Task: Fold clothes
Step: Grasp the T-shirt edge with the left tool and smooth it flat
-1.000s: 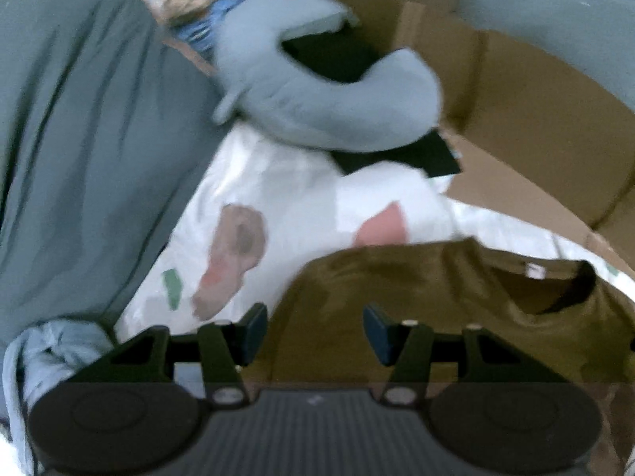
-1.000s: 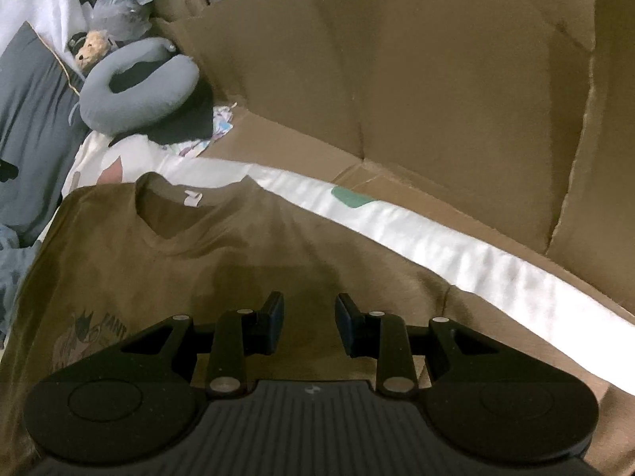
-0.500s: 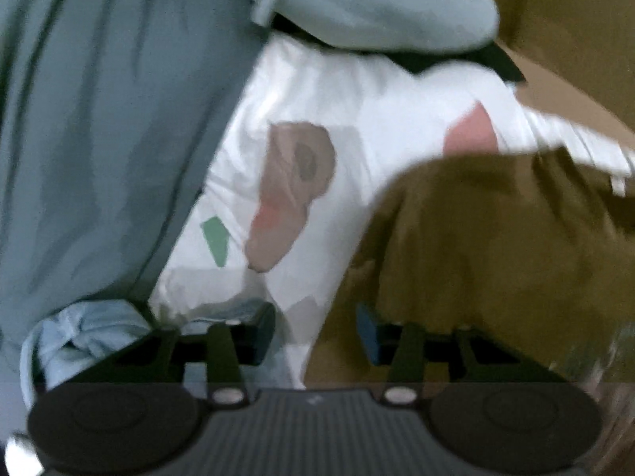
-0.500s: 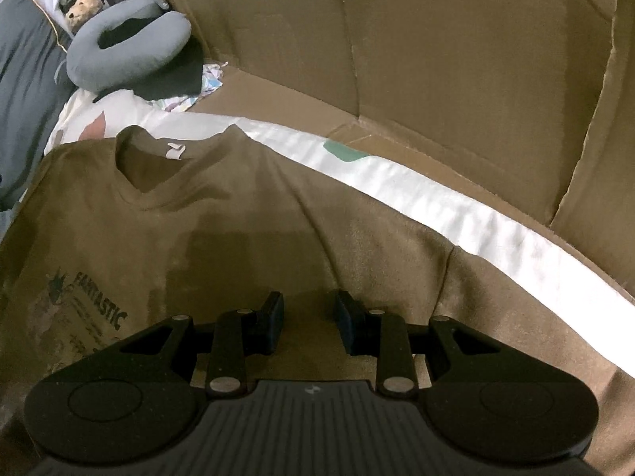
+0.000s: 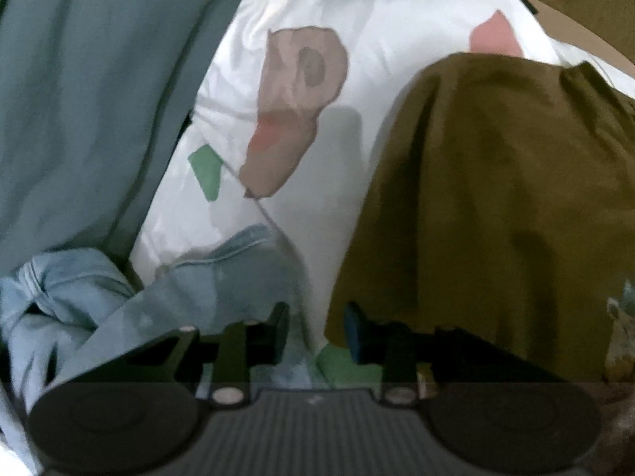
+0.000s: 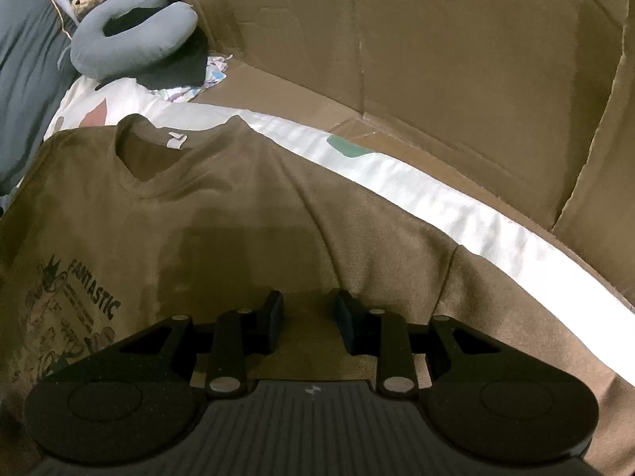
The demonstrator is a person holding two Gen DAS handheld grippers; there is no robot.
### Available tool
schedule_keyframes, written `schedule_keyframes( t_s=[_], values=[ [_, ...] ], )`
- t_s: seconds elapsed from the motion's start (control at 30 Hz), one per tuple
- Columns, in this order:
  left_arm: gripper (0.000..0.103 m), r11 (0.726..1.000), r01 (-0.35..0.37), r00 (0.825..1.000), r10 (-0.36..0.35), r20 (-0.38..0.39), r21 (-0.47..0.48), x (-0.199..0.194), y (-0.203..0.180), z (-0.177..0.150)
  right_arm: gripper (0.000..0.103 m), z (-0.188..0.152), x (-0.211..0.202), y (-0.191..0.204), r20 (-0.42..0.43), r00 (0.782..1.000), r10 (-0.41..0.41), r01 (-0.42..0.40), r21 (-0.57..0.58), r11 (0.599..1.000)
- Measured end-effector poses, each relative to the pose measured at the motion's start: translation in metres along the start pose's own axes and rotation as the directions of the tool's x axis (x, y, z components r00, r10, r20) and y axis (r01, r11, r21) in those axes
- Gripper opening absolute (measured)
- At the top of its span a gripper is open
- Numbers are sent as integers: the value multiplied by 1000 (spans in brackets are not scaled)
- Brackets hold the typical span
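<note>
We see an olive-brown T-shirt [image 6: 246, 214] spread flat on a white patterned sheet [image 5: 317, 91] — our left gripper [image 5: 315, 327] (jaws just closing, nothing between them) at its edge, our right gripper [image 6: 309, 317] part-open, empty, over its chest.

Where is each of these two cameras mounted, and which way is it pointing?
Left wrist: rides on the left gripper, looking steeply down at the olive T-shirt, white patterned sheet and light blue denim; only its jaws show, apart and just closing, empty.
Right wrist: rides on the right gripper, looking down across the shirt's chest to the cardboard wall and grey neck pillow; jaws apart, empty.
Shared: shirt and sheet.
</note>
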State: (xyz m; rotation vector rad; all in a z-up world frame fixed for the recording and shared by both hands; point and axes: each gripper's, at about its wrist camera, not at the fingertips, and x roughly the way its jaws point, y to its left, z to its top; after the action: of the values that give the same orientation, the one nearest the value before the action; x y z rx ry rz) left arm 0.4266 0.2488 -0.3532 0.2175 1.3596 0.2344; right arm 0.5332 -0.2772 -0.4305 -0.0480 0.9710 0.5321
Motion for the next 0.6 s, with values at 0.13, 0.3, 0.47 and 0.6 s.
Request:
schedule_keyframes(
  t_s=[0.13,0.3,0.47,0.6],
  values=[
    [27,1000,-7,1000,7,11,20,8,-3,-2,36,0,0,2,-1,1000,-8,8,-19,1000],
    [27,999,3,1000,-4,17,51,17,-12,-5,36,0,1,6,-2,1000,-23,23,-49,999],
    [28,1000,13,1000,-13,20,4,25,-10,-10,36,0,1,4,-1,1000,-16,16,-54,998],
    [21,1000,19,999,-18,33,-6,26,-14,-14,36,-1,1,3,1,1000,-8,8,-58,998]
  ],
)
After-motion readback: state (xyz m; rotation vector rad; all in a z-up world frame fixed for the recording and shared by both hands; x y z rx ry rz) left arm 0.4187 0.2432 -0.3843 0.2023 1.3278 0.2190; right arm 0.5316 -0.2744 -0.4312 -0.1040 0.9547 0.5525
